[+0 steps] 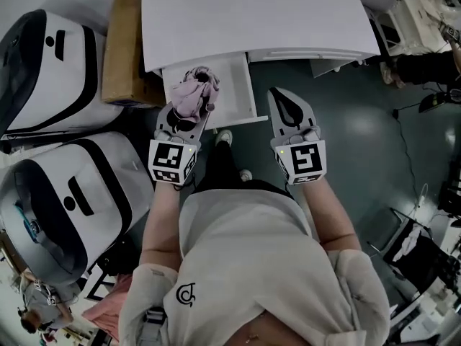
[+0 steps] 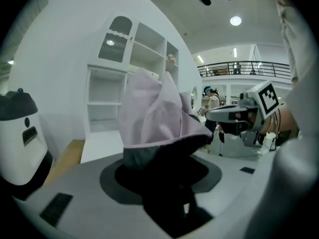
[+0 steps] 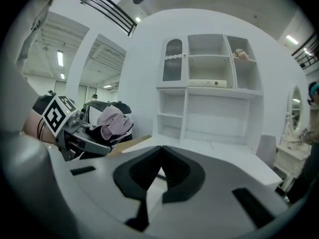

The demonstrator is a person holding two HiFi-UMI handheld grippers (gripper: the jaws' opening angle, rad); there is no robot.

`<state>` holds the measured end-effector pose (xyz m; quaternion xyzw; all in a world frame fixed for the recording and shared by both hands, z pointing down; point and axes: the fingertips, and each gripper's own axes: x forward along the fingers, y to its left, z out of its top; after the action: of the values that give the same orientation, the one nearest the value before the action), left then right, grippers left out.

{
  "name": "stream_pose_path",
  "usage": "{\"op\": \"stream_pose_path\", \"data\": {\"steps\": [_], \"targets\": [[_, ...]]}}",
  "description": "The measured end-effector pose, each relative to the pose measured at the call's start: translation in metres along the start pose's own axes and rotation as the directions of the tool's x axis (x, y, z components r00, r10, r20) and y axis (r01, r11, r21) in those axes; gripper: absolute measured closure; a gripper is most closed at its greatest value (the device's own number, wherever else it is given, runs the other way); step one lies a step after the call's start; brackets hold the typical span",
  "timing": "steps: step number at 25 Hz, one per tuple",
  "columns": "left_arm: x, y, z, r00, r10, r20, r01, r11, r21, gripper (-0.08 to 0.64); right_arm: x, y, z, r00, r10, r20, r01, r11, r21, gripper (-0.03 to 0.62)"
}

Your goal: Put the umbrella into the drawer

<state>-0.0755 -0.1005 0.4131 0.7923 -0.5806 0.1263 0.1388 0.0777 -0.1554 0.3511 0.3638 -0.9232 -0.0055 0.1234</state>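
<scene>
In the head view, the folded pink umbrella (image 1: 194, 92) is gripped by the left gripper (image 1: 189, 115) and is seen over the left part of the open drawer (image 1: 236, 85). Whether it already rests inside cannot be told. The drawer is pulled out from under a white desk (image 1: 252, 13). The right gripper (image 1: 281, 101) is held just to the right of the drawer, with its jaws brought together and nothing between them. A cardboard box (image 1: 124, 45) is seen to the left of the desk.

In the left gripper view, the jaws are clamped on the dark lower part of the umbrella (image 2: 154, 116), whose pink fabric is bunched above them. The right gripper (image 2: 234, 114) is visible to the right, and a white shelf unit (image 2: 124, 83) stands behind.

In the right gripper view, the right gripper (image 3: 161, 146) is shown closed tip to tip and empty. The left gripper (image 3: 82, 136) with the umbrella (image 3: 113, 122) is seen at the left, and the shelf unit (image 3: 209, 98) is faced.
</scene>
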Motion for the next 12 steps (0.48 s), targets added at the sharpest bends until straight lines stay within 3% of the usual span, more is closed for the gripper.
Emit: {"op": "stream_pose_path", "data": {"steps": [6,12], "targets": [[0.061,0.032,-0.053,0.978,-0.114,-0.175,0.116,0.993,0.001,0.334,0.058,-0.001,-0.026,0.998,-0.005,-0.062,0.007,0.999,0.041,0.584],[0.118,0.04,-0.116,0.903,-0.25,-0.349,0.27,0.963,0.009,0.334,0.1,0.003,-0.047,0.999,0.022,-0.043,-0.019,0.998,0.065,0.584]]}}
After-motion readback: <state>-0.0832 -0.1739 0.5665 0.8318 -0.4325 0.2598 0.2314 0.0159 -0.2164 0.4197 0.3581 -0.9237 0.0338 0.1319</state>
